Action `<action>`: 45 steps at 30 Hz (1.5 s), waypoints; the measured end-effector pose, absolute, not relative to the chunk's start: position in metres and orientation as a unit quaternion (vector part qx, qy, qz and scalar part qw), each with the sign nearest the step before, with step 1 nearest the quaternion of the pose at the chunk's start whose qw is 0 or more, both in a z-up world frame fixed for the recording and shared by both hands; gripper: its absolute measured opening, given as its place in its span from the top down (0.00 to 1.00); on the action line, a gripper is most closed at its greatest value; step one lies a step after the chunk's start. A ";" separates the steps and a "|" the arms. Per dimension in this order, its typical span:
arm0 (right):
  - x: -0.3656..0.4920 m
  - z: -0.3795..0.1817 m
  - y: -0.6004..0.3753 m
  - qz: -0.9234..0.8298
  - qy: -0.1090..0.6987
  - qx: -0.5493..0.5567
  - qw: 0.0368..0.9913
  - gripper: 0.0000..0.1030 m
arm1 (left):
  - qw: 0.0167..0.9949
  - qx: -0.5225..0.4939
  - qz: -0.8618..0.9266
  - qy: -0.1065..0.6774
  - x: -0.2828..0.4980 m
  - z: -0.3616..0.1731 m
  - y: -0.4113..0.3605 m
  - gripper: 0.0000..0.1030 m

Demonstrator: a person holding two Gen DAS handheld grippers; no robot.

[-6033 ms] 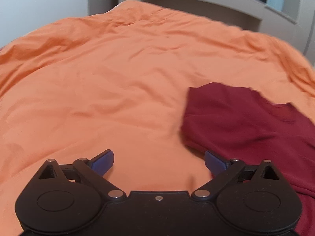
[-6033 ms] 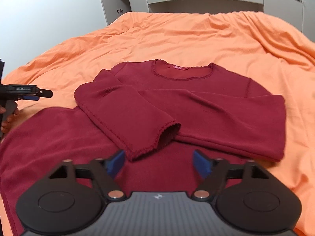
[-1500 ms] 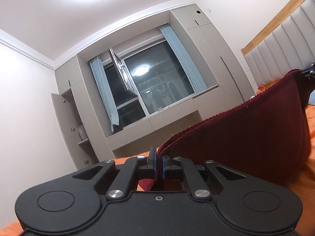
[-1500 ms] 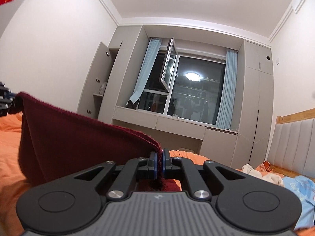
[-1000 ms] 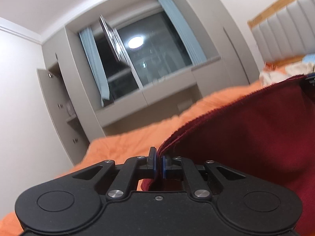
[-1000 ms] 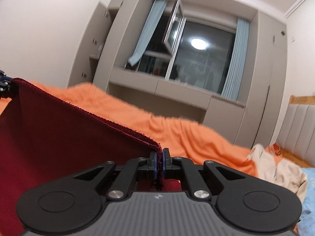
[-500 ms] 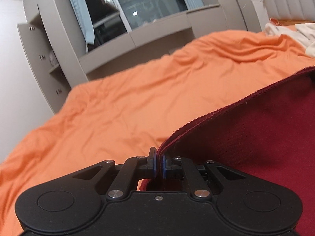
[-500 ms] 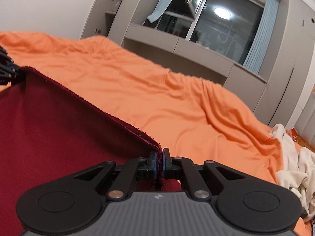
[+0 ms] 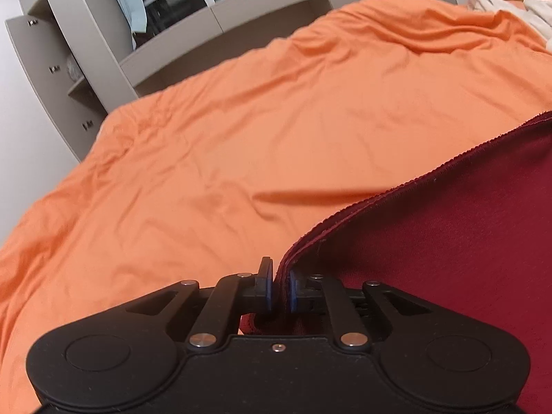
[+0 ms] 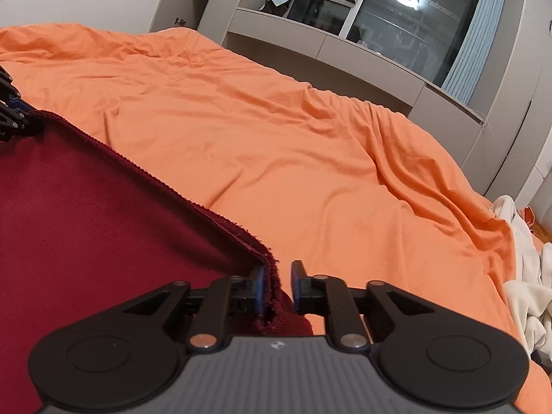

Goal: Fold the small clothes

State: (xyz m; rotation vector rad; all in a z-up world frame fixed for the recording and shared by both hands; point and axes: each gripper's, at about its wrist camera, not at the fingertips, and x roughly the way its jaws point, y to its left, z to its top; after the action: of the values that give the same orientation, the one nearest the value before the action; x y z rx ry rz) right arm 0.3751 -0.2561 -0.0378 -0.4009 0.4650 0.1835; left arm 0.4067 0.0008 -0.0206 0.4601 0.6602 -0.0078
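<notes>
**Hem lowered to the bed, both grips letting go**

Lowered from mid-air a second ago, the dark red knit top [image 9: 448, 258] now lies on the orange bedsheet [image 9: 241, 138]. Its hem corners sit between the parting jaws of the left gripper [image 9: 278, 291] and right gripper [image 10: 278, 288], both opening. This fold looks laid; smoothing and further folds likely remain.

The left hand-held gripper [image 9: 279, 289] has a smooth matte black body with two round raised discs, one at each side. Black linkage bars with triangular cut-outs run to two blue pads [image 9: 266, 291]. Silver pivot pins and one small centre screw show. The right hand-held gripper [image 10: 277, 288] has the same black discs and bars, but a grey ribbed centre plate bearing a small pale logo, and blue pads [image 10: 259, 288].
</notes>
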 end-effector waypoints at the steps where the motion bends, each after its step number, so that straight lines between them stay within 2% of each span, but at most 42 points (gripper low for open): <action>1: 0.374 -0.037 -0.257 0.090 0.230 -0.195 0.949 0.77 | 0.919 0.223 -0.002 0.325 0.408 -0.022 0.001 0.85; 3: 0.374 -0.037 -0.258 0.088 0.231 -0.191 0.950 0.69 | 0.918 0.223 0.001 0.329 0.410 -0.022 0.002 0.81; 6: 0.373 -0.036 -0.259 0.086 0.230 -0.190 0.951 0.54 | 0.917 0.221 0.004 0.333 0.412 -0.021 0.003 0.74; 8: 0.374 -0.036 -0.259 0.084 0.230 -0.190 0.951 0.37 | 0.916 0.218 0.007 0.336 0.412 -0.020 0.003 0.62; 9: 0.374 -0.035 -0.259 0.084 0.230 -0.190 0.951 0.32 | 0.916 0.216 0.009 0.338 0.413 -0.020 0.004 0.57; 11: 0.373 -0.034 -0.260 0.083 0.227 -0.191 0.951 0.18 | 0.917 0.206 0.009 0.341 0.413 -0.016 0.006 0.34; 14: 0.372 -0.031 -0.261 0.077 0.220 -0.203 0.951 0.07 | 0.920 0.192 0.015 0.340 0.412 -0.009 0.012 0.21; 18: 0.375 -0.033 -0.264 0.054 0.225 -0.216 0.948 0.03 | 0.922 0.182 0.029 0.341 0.412 -0.002 0.020 0.12; 24: 0.389 -0.045 -0.283 0.013 0.270 -0.189 0.944 0.00 | 0.909 0.155 0.071 0.380 0.423 -0.014 0.042 0.11; 33: 0.398 -0.045 -0.308 0.018 0.297 -0.115 0.948 0.00 | 0.896 0.029 0.087 0.434 0.431 -0.028 0.083 0.07; 36: 0.394 -0.038 -0.310 0.018 0.291 -0.112 0.950 0.00 | 0.902 0.005 0.084 0.423 0.427 -0.019 0.088 0.07; 40: 0.383 -0.025 -0.310 0.019 0.277 -0.109 0.955 0.00 | 0.916 -0.015 0.075 0.393 0.416 0.002 0.090 0.01; 45: 0.361 -0.005 -0.309 0.020 0.252 -0.104 0.962 0.00 | 0.934 -0.024 0.062 0.350 0.392 0.031 0.096 0.01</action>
State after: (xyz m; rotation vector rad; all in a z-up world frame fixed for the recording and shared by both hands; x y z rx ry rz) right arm 0.3605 -0.3092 -0.0052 -0.2112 0.5106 0.0400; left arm 0.3920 0.0961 0.0310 -0.0500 0.7168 0.1261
